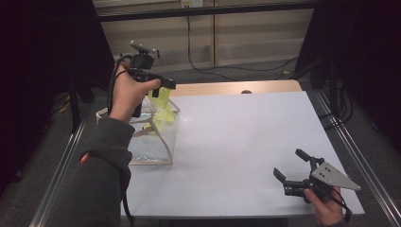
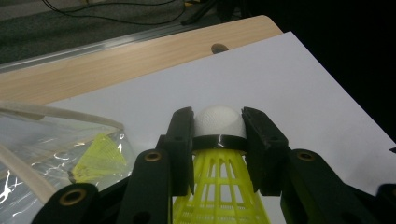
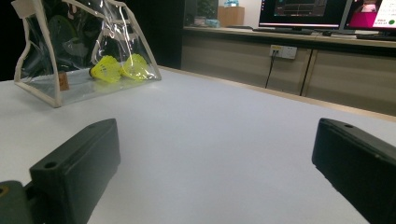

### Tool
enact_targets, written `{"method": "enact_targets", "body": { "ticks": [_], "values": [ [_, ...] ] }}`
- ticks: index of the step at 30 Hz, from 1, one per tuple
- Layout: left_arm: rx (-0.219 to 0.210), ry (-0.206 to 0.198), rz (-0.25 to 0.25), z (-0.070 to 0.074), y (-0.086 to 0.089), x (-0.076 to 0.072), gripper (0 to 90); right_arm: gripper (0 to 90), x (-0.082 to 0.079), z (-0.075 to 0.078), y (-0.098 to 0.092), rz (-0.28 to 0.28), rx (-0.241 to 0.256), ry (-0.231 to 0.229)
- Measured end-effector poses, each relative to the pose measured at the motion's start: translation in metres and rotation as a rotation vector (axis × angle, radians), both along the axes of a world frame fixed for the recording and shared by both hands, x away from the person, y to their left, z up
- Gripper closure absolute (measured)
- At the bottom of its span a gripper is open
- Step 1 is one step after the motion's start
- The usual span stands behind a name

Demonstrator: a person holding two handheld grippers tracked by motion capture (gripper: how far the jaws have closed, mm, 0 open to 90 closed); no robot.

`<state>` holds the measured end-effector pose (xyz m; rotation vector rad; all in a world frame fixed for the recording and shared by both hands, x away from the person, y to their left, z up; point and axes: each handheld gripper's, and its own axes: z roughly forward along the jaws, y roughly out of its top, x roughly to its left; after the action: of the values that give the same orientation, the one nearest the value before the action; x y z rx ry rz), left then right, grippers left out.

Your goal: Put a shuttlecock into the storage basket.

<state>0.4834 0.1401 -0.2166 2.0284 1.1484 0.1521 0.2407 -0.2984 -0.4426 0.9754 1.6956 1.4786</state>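
Above the bag (image 1: pixel 142 137), at the table's (image 1: pixel 246 142) left edge, the left gripper (image 1: pixel 161 87) hangs raised with a yellow shuttlecock (image 2: pixel 219 186) clamped between its jaws. The bag is clear plastic with pale trim, its mouth open upward, and two more shuttlecocks (image 3: pixel 119 67) lie on its floor. In the left gripper view the jaws pinch the held shuttlecock at its white cork (image 2: pixel 218 120) and black band; its long axis runs along the jaws, cork toward the tips and skirt back toward the hand. In the high view the skirt trails down toward the bag's mouth, so the bag lies straight below the fingers and slightly to their left. Well apart from the bag, at the table's near right corner, the right gripper (image 1: pixel 295 170) rests low with its jaws wide apart and holding nothing. The left hand (image 1: pixel 127 94) is by far the nearer, so I judge that any drop into the bag or lift away from it falls to that hand.
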Motion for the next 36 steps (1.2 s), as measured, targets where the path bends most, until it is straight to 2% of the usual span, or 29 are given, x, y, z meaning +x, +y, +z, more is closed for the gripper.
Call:
{"method": "enact_targets", "body": {
  "ticks": [36],
  "values": [
    [0.006, -0.017, 0.035, 0.012, 0.025, -0.001, 64.9, 1.1, 0.000, 0.000, 0.000, 0.000, -0.002, 0.004]
  ]
}}
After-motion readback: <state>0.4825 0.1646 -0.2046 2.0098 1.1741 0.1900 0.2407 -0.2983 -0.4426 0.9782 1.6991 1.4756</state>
